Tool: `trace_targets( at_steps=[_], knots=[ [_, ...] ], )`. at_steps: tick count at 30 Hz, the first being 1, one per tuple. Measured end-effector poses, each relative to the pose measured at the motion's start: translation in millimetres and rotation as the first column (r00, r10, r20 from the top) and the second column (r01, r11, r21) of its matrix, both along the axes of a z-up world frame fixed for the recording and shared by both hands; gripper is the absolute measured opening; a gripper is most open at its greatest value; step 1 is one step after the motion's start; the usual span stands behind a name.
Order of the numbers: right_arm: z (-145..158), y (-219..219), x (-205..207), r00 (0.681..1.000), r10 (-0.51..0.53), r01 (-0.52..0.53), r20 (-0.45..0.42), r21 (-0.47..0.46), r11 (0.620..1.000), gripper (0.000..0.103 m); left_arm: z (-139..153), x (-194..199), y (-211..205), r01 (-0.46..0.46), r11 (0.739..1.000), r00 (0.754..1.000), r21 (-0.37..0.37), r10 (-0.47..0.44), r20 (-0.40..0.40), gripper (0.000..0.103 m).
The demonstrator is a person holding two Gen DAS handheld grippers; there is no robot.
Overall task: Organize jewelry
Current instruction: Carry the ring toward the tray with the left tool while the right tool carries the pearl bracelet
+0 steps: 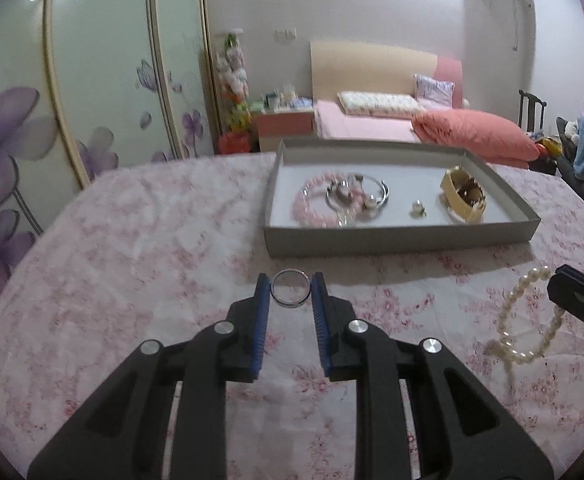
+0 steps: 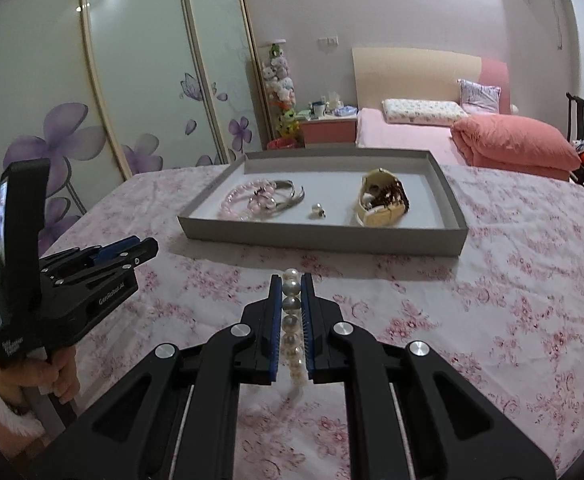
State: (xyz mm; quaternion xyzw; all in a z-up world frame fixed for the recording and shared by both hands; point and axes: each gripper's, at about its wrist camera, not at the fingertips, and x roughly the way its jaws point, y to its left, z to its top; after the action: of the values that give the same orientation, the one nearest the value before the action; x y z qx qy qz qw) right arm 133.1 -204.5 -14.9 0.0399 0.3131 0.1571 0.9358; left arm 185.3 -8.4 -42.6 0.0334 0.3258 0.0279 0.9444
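My left gripper (image 1: 290,280) is shut on a silver ring (image 1: 290,288), held between its blue pads above the floral cloth. My right gripper (image 2: 291,280) is shut on a pearl bracelet (image 2: 292,316); the pearls run along the gap between the pads. In the left wrist view the pearl bracelet (image 1: 527,316) hangs from the right gripper at the right edge. A grey tray (image 1: 395,236) (image 2: 319,238) lies ahead with a pink bead bracelet (image 1: 319,204) (image 2: 240,200), a silver bangle (image 1: 371,196) (image 2: 288,196), a small ring (image 1: 417,209) (image 2: 317,209) and a cream hair clip (image 1: 463,194) (image 2: 381,198).
The pink floral tablecloth (image 2: 511,300) covers the table around the tray. Behind are a wardrobe with purple flowers (image 2: 92,80), a bed with a pink quilt (image 2: 511,144) and a nightstand (image 2: 327,126). The left gripper (image 2: 92,276) shows at the left of the right wrist view.
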Motion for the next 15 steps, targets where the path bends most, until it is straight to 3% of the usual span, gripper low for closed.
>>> trace_targets(
  at_steps=[15],
  knots=[
    [26.9, 5.8, -15.0, 0.983, -0.065, 0.072, 0.171, -0.032, 0.997, 0.011, 32.6, -26.5, -18.6, 0.005, 0.997, 0.981, 0.073, -0.019, 0.191, 0.022]
  ],
)
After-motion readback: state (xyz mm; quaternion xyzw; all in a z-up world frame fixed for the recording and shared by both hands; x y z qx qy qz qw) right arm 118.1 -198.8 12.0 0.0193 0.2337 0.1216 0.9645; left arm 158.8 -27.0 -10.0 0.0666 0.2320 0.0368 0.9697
